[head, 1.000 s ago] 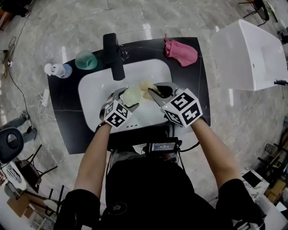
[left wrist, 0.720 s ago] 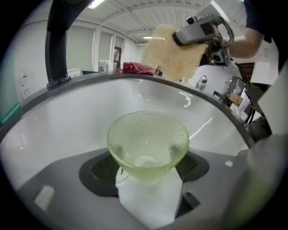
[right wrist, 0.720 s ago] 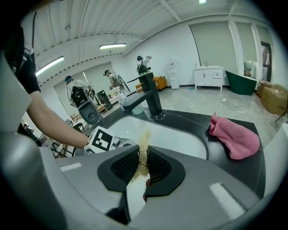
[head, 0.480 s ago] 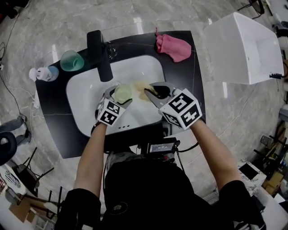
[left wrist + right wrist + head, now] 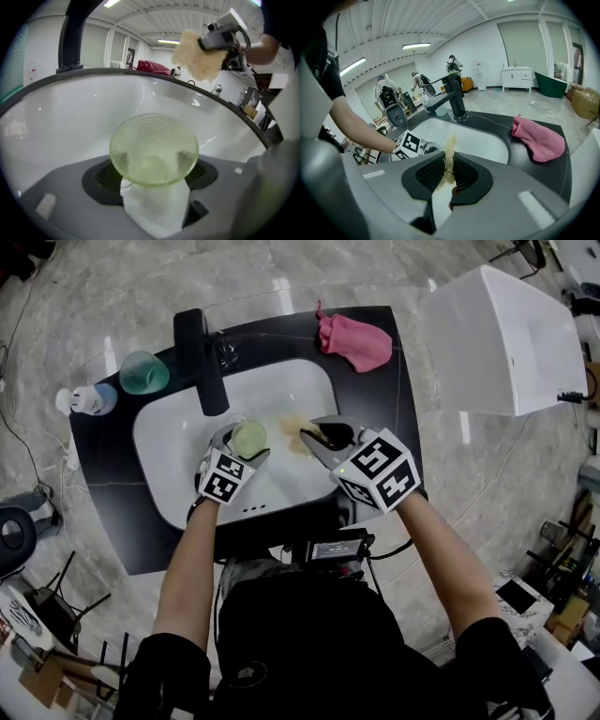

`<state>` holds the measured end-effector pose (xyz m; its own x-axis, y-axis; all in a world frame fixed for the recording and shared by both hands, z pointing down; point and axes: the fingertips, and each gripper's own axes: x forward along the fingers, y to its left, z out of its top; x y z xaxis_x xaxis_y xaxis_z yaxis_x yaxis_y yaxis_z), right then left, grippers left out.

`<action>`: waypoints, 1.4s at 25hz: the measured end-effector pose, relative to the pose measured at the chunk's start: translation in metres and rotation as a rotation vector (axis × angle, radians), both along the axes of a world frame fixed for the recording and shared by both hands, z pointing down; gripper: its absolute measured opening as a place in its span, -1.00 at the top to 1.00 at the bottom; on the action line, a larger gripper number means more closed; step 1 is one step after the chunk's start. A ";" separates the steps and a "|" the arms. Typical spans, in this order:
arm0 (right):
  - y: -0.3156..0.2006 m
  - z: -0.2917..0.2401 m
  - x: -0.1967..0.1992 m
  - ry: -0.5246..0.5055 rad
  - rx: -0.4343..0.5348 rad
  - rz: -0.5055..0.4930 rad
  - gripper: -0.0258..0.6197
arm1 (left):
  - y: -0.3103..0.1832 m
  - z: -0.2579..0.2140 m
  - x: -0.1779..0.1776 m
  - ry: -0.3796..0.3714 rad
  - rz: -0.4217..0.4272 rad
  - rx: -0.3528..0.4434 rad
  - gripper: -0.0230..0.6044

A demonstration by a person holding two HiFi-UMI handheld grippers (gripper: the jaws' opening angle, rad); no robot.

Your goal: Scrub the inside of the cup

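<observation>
Scrubber (image 5: 291, 425) pinched in right gripper (image 5: 310, 431) has drawn right, clear of the cup (image 5: 248, 438) the left gripper (image 5: 244, 448) clamps; scrubbing seems paused

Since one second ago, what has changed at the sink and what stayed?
The right gripper, shut on the sponge, drew slightly right, away from the cup, widening the gap between them. Nothing was taken or let go. The left gripper keeps the cup over the sink; faucet and pink cloth are unmoved.
</observation>
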<state>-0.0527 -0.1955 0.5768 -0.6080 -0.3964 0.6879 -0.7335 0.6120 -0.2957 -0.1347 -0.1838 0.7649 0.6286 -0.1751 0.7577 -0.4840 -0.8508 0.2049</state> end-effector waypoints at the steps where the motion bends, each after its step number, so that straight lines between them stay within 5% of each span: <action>1: 0.000 0.000 0.000 0.002 0.000 -0.003 0.78 | 0.000 0.000 -0.001 -0.003 -0.001 -0.002 -0.24; 8: 0.006 0.001 -0.002 0.018 0.000 -0.022 0.79 | -0.001 -0.004 -0.006 -0.006 -0.011 0.006 -0.25; 15: 0.006 0.000 -0.005 0.021 0.007 -0.028 0.78 | -0.002 -0.021 -0.015 0.001 -0.043 0.015 -0.48; 25: 0.016 -0.007 -0.017 0.033 0.036 -0.020 0.78 | -0.004 -0.112 -0.047 0.091 -0.155 0.172 -0.46; 30: 0.023 -0.013 -0.023 0.091 0.097 -0.064 0.78 | 0.003 -0.156 -0.062 0.144 -0.207 0.252 0.00; 35: 0.032 -0.026 -0.017 0.089 0.138 -0.058 0.78 | 0.031 -0.187 -0.071 0.250 -0.294 0.244 0.62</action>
